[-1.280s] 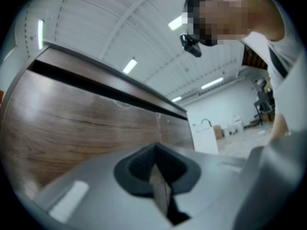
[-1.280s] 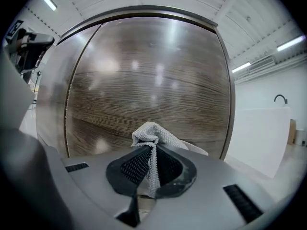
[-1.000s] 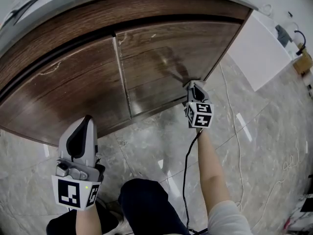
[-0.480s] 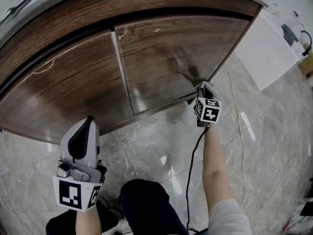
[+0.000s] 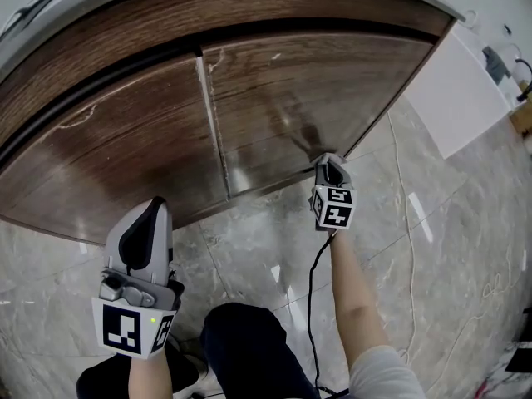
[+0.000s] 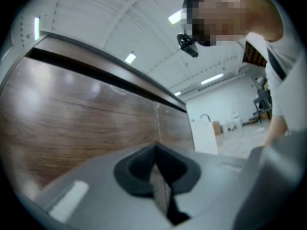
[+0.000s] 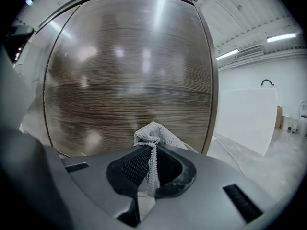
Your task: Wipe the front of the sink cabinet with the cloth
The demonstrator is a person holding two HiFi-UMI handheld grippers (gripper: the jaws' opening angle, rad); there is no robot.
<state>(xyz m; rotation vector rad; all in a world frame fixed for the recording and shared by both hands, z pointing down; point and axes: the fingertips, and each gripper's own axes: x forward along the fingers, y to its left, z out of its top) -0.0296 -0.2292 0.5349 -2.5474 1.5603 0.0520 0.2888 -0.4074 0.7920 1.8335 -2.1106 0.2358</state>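
The dark wood sink cabinet [image 5: 274, 98] has two doors split by a vertical seam. My right gripper [image 5: 327, 163] is at the lower right corner of the right door [image 7: 129, 75], shut on a grey woven cloth [image 7: 154, 138] that bunches out past its tips against the wood. Only a sliver of the cloth shows in the head view. My left gripper [image 5: 141, 227] hangs low at the left, apart from the left door [image 6: 72, 119], its jaws shut with nothing between them.
A white panel [image 5: 465, 90] stands to the right of the cabinet on the grey marble floor [image 5: 274, 239]. A black cable [image 5: 314, 306] trails from the right gripper along the forearm, and a thin white cord [image 5: 399, 189] lies on the floor. My knee [image 5: 249, 347] is low in the middle.
The right gripper with the cloth swung right along the bottom of the right door, then came back left and slightly down. The left gripper hardly moved.
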